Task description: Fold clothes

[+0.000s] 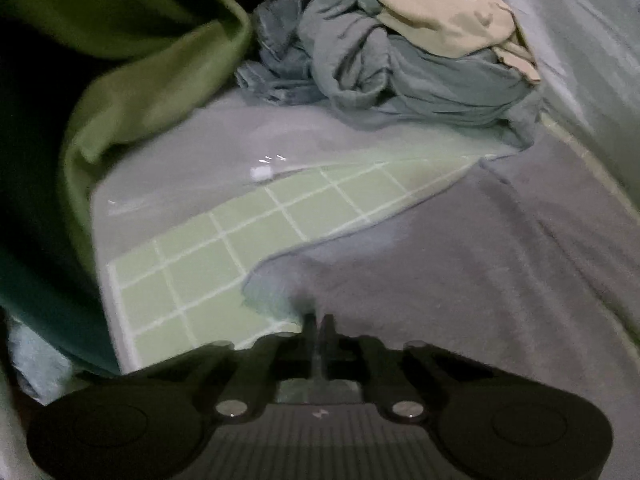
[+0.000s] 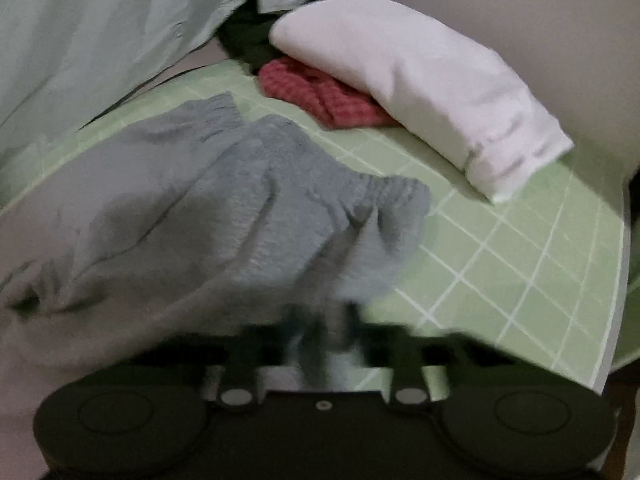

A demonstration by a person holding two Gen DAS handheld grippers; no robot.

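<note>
We hold the gray fleece garment [image 1: 460, 280] with both of our tools. Our left gripper [image 1: 318, 322] has its fingers [image 1: 308, 326] squeezed close together on the near edge of the gray cloth, low in the middle of the left wrist view. Our right gripper [image 2: 320, 320] sits at another part of the same garment [image 2: 224, 200], near its bunched stretchy band [image 2: 384, 192]; that view is blurry, but the fingers look narrow and the cloth goes right down between them. The gray garment lies spread over a light green mat with white squares [image 1: 224, 256], which covers the surface. In the left wrist view, the mat shows to the left of the gray cloth. Far behind it we see a rumpled blue-gray cloth [image 1: 384, 68] with a cream cloth [image 1: 436, 12] piled on top. A big green cloth [image 1: 152, 68] hangs on the far left side. In the right wrist view, the mat [image 2: 512, 264] shows to the right of the garment. On the far side of the mat lies a folded white cloth [image 2: 420, 84], and a red knit cloth [image 2: 320, 96] peeks out from under its left edge. A pale mint cloth [image 2: 92, 40] hangs at the far left.
</note>
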